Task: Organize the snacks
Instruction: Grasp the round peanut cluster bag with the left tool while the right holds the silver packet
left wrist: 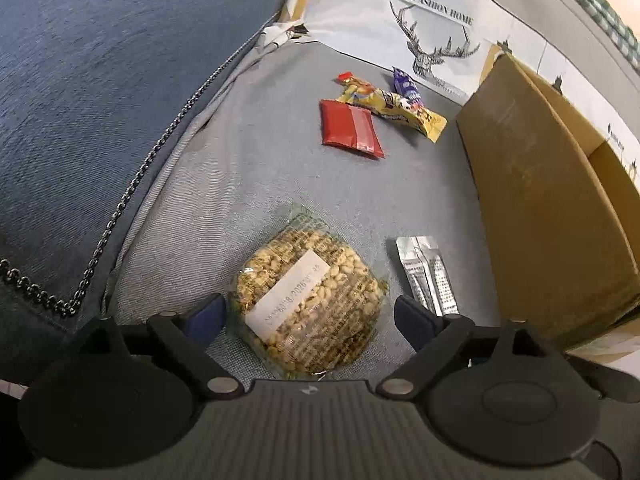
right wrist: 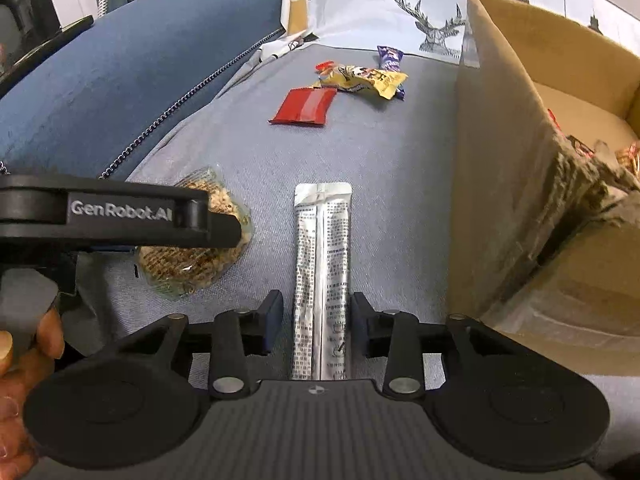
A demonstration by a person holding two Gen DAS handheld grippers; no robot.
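Note:
A round puffed-grain cake in clear wrap lies on the grey sofa seat between the fingers of my open left gripper. It also shows in the right wrist view, partly under the left gripper's body. A silver stick sachet lies between the fingers of my right gripper, which is open with a small gap on each side. The sachet also shows in the left wrist view. Farther back lie a red packet, a yellow snack bag and a purple bar.
An open cardboard box stands on the right with some snacks inside. A dark blue cushion with a chain lies at left. A white "Fashion Home" deer-print cushion lines the back.

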